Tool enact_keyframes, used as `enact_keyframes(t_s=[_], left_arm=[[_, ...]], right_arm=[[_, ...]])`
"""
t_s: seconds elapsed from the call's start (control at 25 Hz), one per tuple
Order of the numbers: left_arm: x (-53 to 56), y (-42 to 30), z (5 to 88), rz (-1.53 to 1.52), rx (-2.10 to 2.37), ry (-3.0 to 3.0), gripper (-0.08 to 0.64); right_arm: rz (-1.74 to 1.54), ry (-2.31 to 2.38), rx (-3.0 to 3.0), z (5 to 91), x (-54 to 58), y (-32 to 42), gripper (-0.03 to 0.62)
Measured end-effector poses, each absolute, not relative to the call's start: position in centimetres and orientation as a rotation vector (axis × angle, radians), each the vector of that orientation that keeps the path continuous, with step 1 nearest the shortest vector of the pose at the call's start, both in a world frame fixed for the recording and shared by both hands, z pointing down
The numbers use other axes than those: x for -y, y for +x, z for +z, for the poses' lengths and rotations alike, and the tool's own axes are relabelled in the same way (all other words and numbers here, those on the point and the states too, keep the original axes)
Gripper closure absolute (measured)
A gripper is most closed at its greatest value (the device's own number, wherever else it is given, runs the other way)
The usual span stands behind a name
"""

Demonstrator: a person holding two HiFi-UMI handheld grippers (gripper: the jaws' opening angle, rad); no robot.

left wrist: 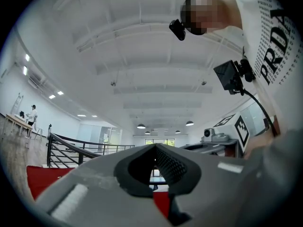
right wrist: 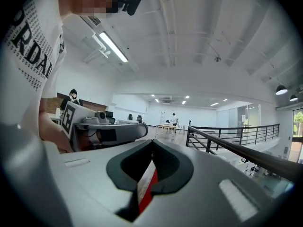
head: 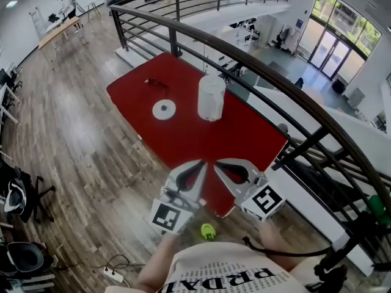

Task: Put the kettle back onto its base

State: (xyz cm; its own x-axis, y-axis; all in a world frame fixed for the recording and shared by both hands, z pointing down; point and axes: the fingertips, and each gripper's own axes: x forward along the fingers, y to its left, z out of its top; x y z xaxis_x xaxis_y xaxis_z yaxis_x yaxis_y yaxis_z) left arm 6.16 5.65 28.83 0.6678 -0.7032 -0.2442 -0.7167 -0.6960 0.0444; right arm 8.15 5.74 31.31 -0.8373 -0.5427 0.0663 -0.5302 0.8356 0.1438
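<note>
**Kettle off its base, both grippers closed and empty**

Kettle [head: 211, 97] and base [head: 164, 109] were apart on the red table [head: 183, 142]. The white kettle stood upright around the middle of the tabletop, on the side toward the edge that ran along the railing [head: 146, 16]. The flat round base lay just beside it, nearer the opposite edge, with bare red between them. A small dark thing [head: 156, 83] lay further off toward the left corner; we could not tell what it was.

We held both grippers side by side over the near corner of the tabletop, well short of the kettle. In the head view their tips pointed toward it and nearly met each other. The left gripper [head: 200, 163] had its jaws together at the tips, and its own view showed nothing between them, only the room through the opening behind the tips. The right gripper [head: 217, 163] was likewise closed tip to tip and carried nothing. In its own view a strip of red table showed through the gap behind the tips. Neither gripper touched the kettle or the base.

A wooden floor [head: 91, 163] lay around the table, with a power strip [head: 112, 274] on it near our feet. At a far desk stood a person [head: 64, 3].
</note>
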Motion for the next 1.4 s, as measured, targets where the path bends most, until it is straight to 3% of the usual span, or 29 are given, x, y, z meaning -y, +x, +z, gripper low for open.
enact_keyframes(t_s=[0.72,1.4], left_arm=[[5.9,-2.7,30.7,0.376,-0.99,-2.92,0.568],[14.7,2.1,33.0,0.313,-0.986,-2.91,0.568]], right_arm=[[-0.095,1.139,2.73,34.1,4.8,0.8,0.589],[-0.122,1.157,2.77,35.8,14.6,4.1,0.589]])
